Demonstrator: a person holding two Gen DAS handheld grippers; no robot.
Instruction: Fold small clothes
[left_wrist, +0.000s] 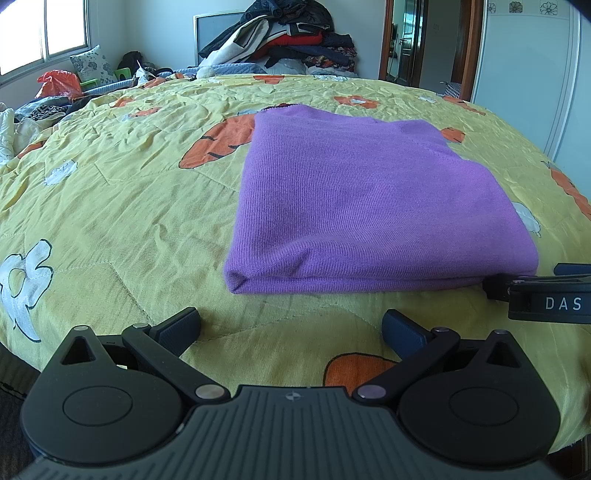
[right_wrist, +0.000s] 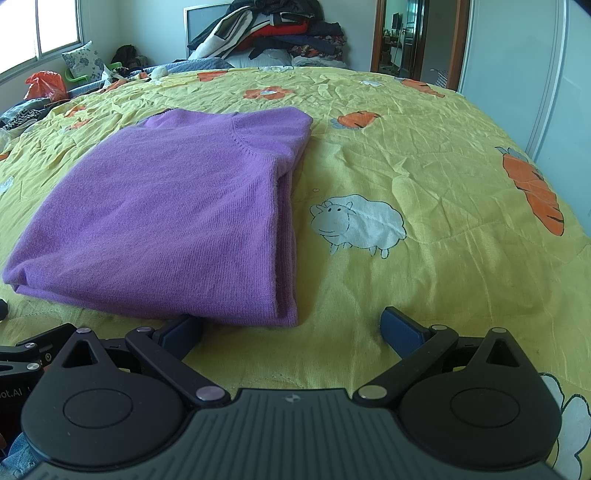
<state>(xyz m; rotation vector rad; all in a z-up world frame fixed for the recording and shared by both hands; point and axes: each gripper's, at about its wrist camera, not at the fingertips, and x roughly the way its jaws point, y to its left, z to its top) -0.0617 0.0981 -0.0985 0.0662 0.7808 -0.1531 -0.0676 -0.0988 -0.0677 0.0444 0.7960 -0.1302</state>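
The purple sweater (left_wrist: 354, 199) lies folded flat on the yellow quilt (left_wrist: 129, 206), the left tool (left_wrist: 291, 325) spread wide and empty just short of its near fold, the right tool (right_wrist: 291, 325) likewise gaping at its near right corner.

Bed (left_wrist: 129, 206): yellow quilted cover, carrot and sheep print. Folded purple sweater (left_wrist: 354, 199) lies flat at centre. Clothes pile (left_wrist: 291, 40) at far end.
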